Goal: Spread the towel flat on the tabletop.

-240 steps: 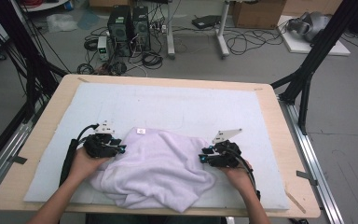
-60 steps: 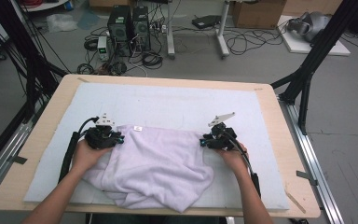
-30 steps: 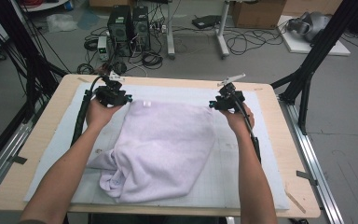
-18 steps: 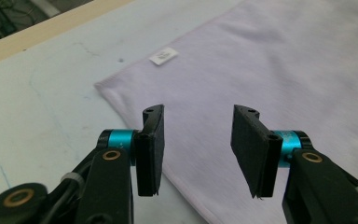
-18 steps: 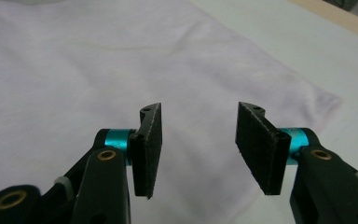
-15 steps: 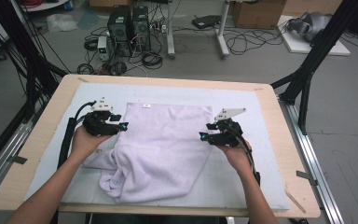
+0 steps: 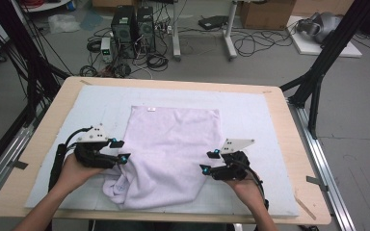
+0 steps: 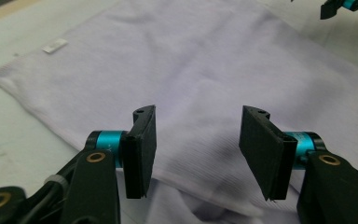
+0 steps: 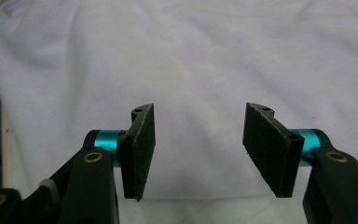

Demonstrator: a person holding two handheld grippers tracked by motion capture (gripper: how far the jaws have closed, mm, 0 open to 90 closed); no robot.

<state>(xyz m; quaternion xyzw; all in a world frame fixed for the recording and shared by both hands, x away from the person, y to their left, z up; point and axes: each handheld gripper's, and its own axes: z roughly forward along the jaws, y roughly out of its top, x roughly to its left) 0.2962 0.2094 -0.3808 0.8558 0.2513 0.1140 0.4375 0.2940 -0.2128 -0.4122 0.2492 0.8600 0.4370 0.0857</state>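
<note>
High view: a pale lilac towel [image 7: 173, 149] lies on the white mat [image 7: 250, 115] that covers the wooden surface [image 7: 298, 144], about midway between the left and right edges. Its far half lies flat and square, with a small white label [image 7: 151, 109] near the far-left corner; its near-left corner is bunched into folds close to the surface's near edge. The left tongs [image 7: 119, 150] sit at the towel's left edge, near the bunched part; the right tongs [image 7: 208, 161] sit at its right edge, toward the near side. A hand holds each.

Left gripper view: the left tongs [image 8: 196, 149] stand apart, having just been opening, with nothing pinched between the pads. The towel [image 8: 205, 70] spreads beyond and under them, a rumpled fold just below. The label [image 8: 55, 45] lies at upper left.

Right gripper view: the right tongs [image 9: 198, 149] likewise stand apart, having just been opening, with the pads bare. The towel [image 9: 191, 56] stretches smooth beyond them, its edge just under the pads, with mat [image 9: 214, 210] showing below.
</note>
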